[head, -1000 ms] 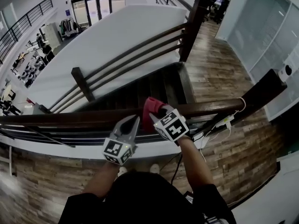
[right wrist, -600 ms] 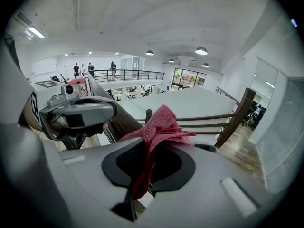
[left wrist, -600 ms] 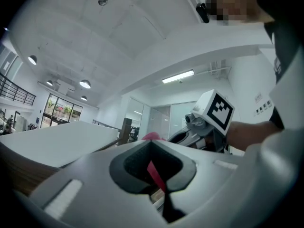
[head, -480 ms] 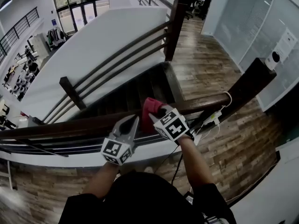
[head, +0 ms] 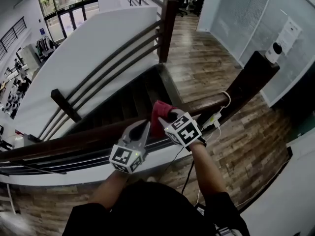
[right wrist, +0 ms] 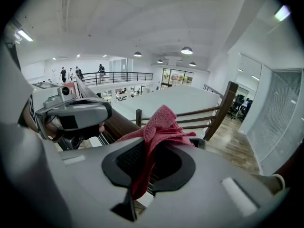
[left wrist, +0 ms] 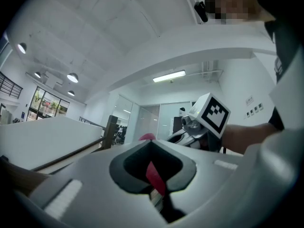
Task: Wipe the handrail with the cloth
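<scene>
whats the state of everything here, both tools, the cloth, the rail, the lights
right tool: shut on the red cloth
left tool: shut, with a thin red strip between its jaws, apparently an edge of the red cloth
red cloth: bunched up, lying on the handrail
handrail: bare dark wood except where the red cloth sits
ceiling lights: on

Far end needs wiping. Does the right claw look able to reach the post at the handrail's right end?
Probably yes: the right claw, shut on the red cloth, sits on the handrail, bare up to the post; a white cable might snag.
</scene>
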Tool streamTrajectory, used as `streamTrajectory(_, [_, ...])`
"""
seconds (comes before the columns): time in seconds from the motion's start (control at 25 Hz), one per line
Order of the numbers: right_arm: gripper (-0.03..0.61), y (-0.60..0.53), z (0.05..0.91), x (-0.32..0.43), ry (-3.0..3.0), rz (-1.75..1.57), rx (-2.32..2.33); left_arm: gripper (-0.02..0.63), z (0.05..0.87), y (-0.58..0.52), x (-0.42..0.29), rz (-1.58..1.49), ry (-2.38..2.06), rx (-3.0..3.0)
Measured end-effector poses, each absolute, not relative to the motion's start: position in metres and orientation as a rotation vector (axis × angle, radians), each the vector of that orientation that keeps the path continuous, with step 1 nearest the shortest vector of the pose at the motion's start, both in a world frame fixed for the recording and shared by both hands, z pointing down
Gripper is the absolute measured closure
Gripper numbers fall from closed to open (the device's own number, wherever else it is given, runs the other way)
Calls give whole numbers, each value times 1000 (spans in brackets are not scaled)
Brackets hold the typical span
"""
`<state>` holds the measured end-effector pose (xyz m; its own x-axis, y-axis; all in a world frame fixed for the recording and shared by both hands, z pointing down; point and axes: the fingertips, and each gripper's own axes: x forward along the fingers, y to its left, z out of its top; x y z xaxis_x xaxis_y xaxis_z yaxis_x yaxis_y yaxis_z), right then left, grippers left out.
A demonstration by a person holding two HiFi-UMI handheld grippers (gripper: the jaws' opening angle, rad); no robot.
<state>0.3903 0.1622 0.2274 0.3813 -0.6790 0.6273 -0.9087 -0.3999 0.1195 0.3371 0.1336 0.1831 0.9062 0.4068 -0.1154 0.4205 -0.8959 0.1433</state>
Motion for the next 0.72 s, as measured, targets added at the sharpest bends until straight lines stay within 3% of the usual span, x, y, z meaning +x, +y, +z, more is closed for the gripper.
streamTrajectory(0.72, [529, 259, 227, 451, -1167, 729, 2359, 614, 185, 215, 376, -39, 899, 2829])
